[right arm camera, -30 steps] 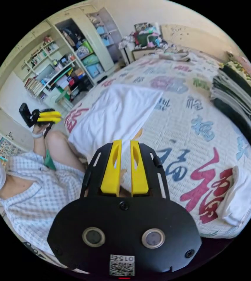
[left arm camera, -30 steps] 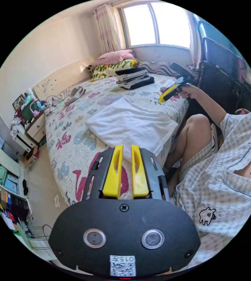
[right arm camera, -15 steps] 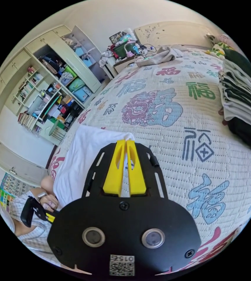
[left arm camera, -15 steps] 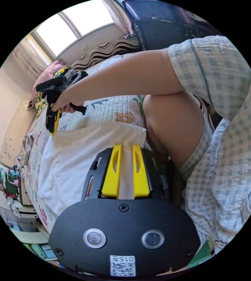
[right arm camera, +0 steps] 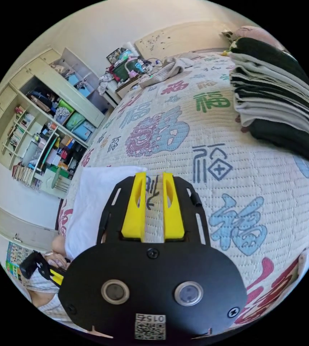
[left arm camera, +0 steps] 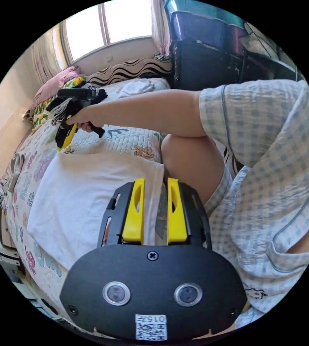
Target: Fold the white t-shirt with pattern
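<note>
Left gripper view: low at the bed (left arm camera: 125, 138) edge, close over the folded white t-shirt (left arm camera: 85, 194), facing along the quilt toward the window (left arm camera: 107, 29) — right tongs (left arm camera: 65, 138) ahead. Right gripper view: close above the quilt, facing across the bed (right arm camera: 204, 144) toward the shelves (right arm camera: 42, 140) and headboard — left tongs (right arm camera: 55, 277) at lower left. Shared between both: the t-shirt (right arm camera: 89, 202), the patterned quilt, the stack of folded clothes (right arm camera: 277, 93).

Home bedroom: quilted bed (right arm camera: 204, 119), pillows (left arm camera: 53, 84), cluttered shelves (right arm camera: 42, 144), curtained window (left arm camera: 118, 29).
</note>
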A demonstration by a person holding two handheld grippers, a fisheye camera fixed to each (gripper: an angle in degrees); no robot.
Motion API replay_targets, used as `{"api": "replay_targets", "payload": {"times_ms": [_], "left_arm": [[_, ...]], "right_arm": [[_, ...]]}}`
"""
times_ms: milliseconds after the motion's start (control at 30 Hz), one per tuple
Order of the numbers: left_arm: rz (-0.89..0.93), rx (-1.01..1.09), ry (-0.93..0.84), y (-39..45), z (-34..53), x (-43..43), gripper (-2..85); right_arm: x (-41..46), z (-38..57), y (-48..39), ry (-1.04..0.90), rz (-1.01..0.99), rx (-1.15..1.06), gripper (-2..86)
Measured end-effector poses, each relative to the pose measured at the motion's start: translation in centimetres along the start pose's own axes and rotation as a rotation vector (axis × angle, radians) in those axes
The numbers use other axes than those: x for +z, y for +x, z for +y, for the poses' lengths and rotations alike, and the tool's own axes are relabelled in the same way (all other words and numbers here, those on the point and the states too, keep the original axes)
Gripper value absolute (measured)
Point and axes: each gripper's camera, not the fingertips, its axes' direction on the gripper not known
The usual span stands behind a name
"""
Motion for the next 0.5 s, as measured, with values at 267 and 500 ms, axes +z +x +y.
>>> {"api": "replay_targets", "payload": {"times_ms": [267,500], "left_arm": [[-0.035,-0.599,0.434,-21.6,9.5,-14.2,11.4],[0.098,-1.000,0.467,-35.7,16.7,-13.3,14.8]], "right_arm": [[-0.8,-0.6,3.4,0.010,-0.276,-0.015,10.1],[2.6,-3.7,3.9,-0.090,-0.376,-0.033,11.2]]}}
